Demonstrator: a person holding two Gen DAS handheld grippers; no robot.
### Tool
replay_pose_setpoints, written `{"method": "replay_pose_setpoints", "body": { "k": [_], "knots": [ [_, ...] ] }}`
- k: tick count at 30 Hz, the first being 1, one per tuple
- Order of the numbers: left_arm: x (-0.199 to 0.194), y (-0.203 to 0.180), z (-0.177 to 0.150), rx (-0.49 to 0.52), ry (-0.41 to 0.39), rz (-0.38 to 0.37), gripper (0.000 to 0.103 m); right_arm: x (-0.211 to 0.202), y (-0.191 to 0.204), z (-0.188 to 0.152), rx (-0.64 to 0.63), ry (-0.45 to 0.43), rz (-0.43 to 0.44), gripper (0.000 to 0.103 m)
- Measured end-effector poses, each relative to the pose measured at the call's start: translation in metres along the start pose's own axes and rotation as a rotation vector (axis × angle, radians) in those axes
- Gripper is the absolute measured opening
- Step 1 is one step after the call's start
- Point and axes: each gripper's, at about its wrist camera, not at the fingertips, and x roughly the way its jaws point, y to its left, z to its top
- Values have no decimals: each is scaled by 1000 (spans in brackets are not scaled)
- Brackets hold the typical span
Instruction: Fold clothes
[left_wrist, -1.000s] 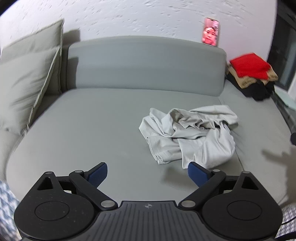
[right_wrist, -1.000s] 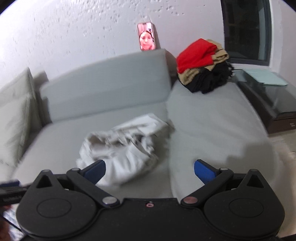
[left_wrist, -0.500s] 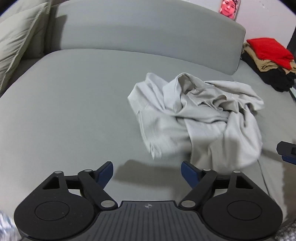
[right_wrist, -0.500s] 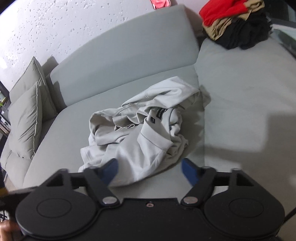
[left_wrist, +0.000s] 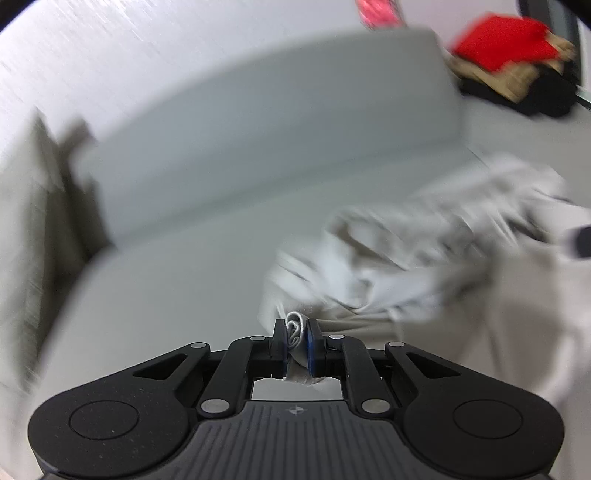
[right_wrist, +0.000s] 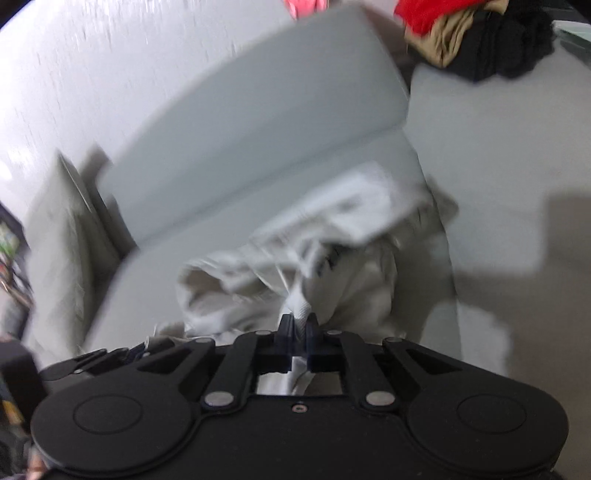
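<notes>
Your left gripper (left_wrist: 295, 338) and right gripper (right_wrist: 297, 330), jaws just closed, each pinch the crumpled pale-grey cotton garment (left_wrist: 424, 258) at lower centre, ready to spread it on the grey sofa (left_wrist: 166, 280).

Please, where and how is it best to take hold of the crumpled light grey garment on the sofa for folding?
Grip the crumpled light grey garment at its near edge, coming from the sofa's front, because that hem lies nearest and bunches into a thin fold. Both jaws have just been closing there: the left gripper and the right gripper each pinch a fold of cloth.
</notes>
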Motion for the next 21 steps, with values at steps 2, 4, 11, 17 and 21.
{"method": "replay_pose_setpoints", "body": {
  "k": [2,4,11,17,21],
  "knots": [
    [-4,29,19,-10,-50,91,11,-27,2,2,87,-59,60,6],
    [-10,57,34,-44,-83,133,11,-50,1,-4,193,-79,114,6],
    [-36,105,8,-129,34,27,36,-48,-5,-81,350,168,24,17],
    [-85,101,-65,-341,186,-181,50,-75,-10,-101,239,176,-36,61],
    [-98,73,-98,-459,262,-290,54,-89,-22,-91,158,105,50,65]
  ]
}}
